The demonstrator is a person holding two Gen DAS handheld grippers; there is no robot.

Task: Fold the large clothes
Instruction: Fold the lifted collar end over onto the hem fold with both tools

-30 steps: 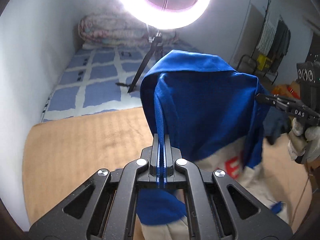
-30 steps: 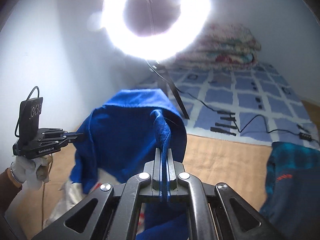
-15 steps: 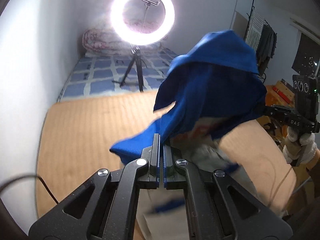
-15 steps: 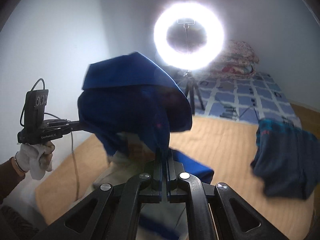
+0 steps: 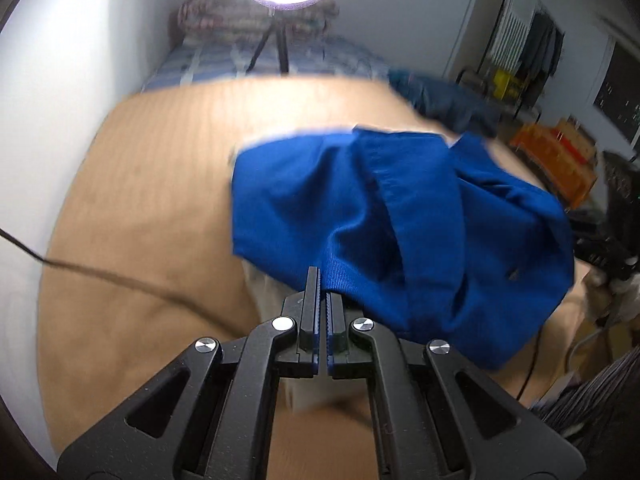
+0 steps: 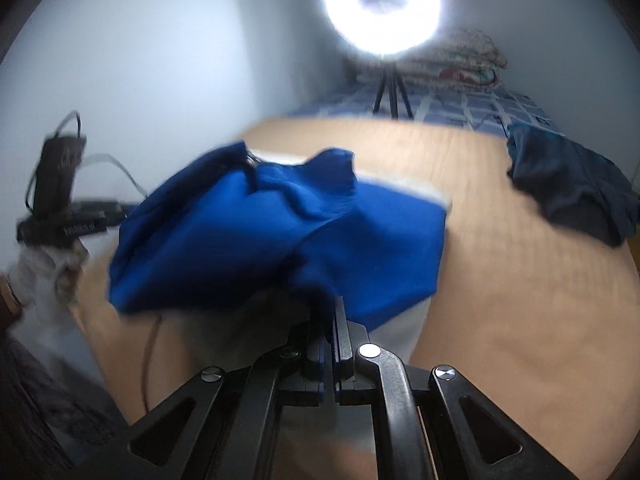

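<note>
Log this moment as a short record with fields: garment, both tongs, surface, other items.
garment: blue garment with a pale part beneath, bunched, low over the mat
left tongs: shut on the garment's blue edge
right tongs: shut on the garment's blue edge
surface: tan mat
other clothing: dark garment lying apart at the mat's far edge
background: lit ring light on a tripod
image quality: motion blur

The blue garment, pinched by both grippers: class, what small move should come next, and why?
Probably lower both grippers a little and draw them apart. The blue garment bunches in humps above the tan mat, with the left gripper and right gripper both shut on its cloth, so it is not yet flat enough to fold.
</note>
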